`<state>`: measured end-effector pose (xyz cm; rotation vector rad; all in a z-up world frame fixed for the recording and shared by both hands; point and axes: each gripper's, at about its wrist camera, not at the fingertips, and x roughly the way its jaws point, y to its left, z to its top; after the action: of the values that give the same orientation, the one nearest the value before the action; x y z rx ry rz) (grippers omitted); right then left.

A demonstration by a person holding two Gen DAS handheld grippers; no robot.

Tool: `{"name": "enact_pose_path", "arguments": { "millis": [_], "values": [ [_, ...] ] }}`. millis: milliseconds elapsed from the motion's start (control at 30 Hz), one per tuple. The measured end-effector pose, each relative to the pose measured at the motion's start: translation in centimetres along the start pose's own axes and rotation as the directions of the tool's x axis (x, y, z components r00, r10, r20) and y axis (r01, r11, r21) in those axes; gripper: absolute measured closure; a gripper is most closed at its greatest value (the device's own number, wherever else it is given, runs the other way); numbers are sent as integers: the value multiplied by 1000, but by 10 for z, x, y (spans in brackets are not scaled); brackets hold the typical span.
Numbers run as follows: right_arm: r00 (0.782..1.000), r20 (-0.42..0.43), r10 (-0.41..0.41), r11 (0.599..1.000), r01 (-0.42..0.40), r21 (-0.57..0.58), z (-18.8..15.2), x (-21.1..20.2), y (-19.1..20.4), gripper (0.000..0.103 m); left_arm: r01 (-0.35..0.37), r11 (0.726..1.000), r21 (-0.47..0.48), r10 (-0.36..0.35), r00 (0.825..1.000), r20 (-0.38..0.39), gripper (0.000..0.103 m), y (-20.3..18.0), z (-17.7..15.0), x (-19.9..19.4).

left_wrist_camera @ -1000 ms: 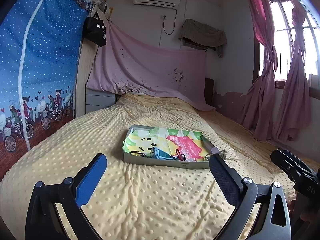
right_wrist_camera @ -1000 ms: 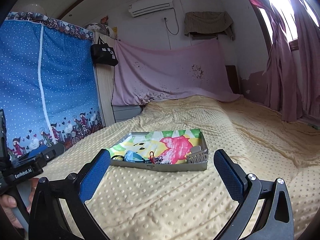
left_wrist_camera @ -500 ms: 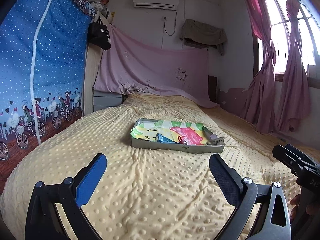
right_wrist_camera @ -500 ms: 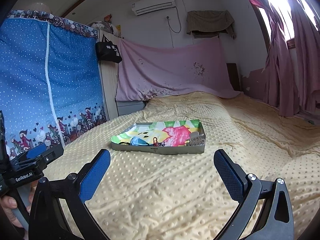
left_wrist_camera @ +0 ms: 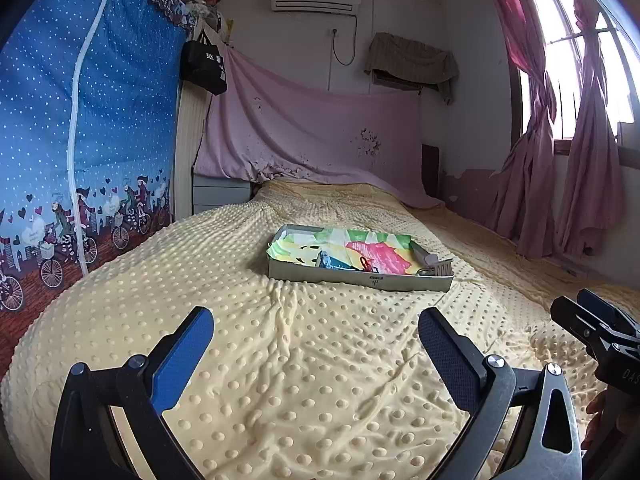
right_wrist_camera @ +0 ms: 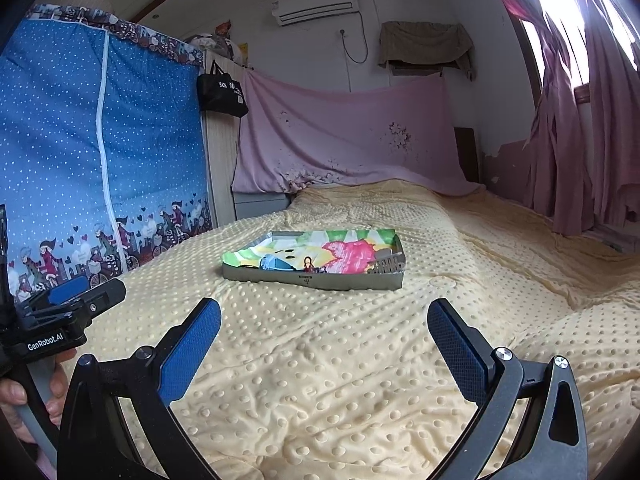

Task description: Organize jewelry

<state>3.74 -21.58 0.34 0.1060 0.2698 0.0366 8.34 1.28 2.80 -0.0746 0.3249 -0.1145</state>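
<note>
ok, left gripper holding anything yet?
No, the left gripper is open with nothing between its fingers, short of the tray on the bed.

A shallow grey metal tray (left_wrist_camera: 360, 278) lies flat at mid-bed, lined with a bright cartoon-print sheet (left_wrist_camera: 372, 254). Small jewelry pieces (right_wrist_camera: 309, 265) lie along its near edge; a grey comb-like clip (right_wrist_camera: 386, 266) occupies its near right corner.

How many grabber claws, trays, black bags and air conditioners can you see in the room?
Black two-finger grippers with blue pads: 2, left gripper and right gripper, both open
Shallow grey metal tray with colourful lining: 1
Black hanging bag: 1
White wall air conditioner: 1
Total: 5
</note>
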Motion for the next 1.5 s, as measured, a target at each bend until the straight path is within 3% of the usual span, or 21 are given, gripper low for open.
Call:
{"name": "enact_pose_path", "arguments": {
  "millis": [1500],
  "values": [
    [1000, -11, -10, 1000, 10, 12, -3, 6, -2, 1, -22, 1000, 4, 22, 1000, -6, 0, -1, -3, 2]
  ]
}}
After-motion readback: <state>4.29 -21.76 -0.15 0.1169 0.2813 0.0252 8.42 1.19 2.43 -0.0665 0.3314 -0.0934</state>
